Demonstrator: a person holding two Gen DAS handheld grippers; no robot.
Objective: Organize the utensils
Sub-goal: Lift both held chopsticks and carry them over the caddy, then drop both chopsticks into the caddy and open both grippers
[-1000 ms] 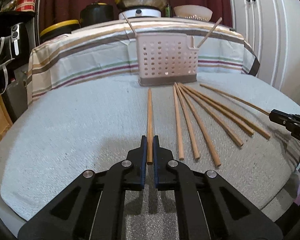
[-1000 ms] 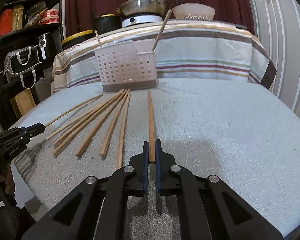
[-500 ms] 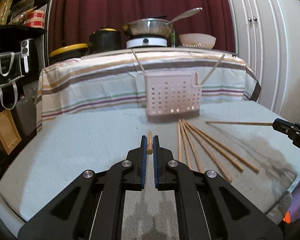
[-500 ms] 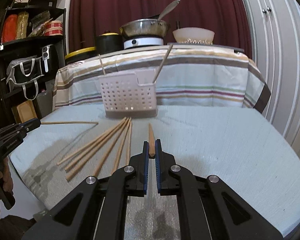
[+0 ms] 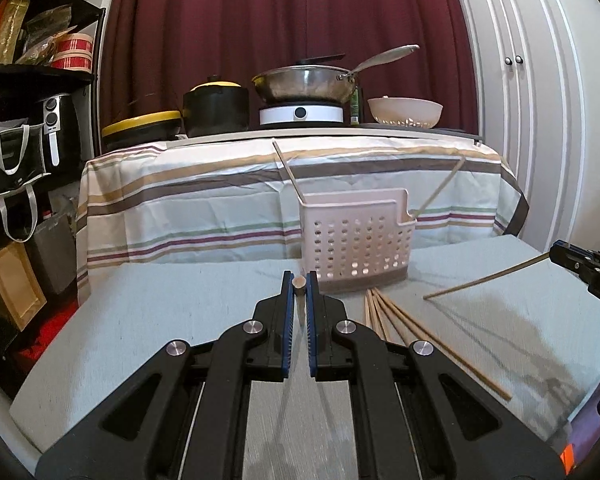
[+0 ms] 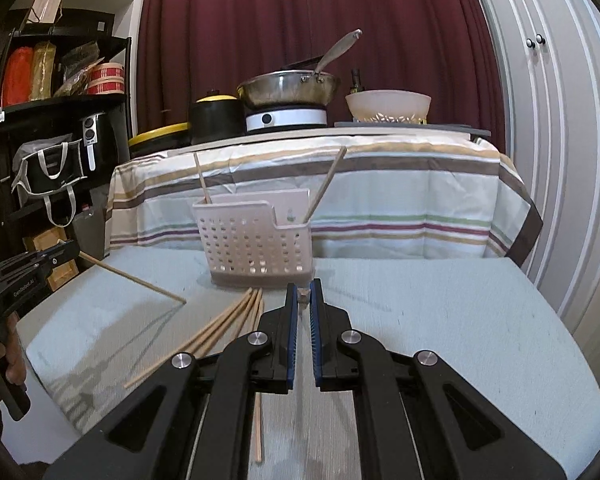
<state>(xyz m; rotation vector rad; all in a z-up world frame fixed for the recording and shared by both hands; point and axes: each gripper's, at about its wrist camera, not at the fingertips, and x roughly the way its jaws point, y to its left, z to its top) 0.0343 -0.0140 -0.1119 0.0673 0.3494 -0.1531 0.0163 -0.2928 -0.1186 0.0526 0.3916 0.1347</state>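
Left gripper (image 5: 299, 286) fingers clamped on one chopstick (image 5: 299, 282) by its end, seen end-on. Right gripper (image 6: 303, 294) same, pinching a chopstick (image 6: 302, 295); that stick's far tip angles down toward the tabletop (image 5: 140, 312). Sticks look light, stiff, smooth wood: an end grip levers easily, nearer mid-length would be steadier. Loose chopsticks (image 5: 400, 320) fan out before the perforated caddy (image 5: 356, 240) at the far edge; it holds two leaning sticks.

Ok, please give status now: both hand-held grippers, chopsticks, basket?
Left hand-held gripper shut on chopstick. Right hand-held gripper shut on another chopstick. Basket ahead, two sticks inside, path clear.
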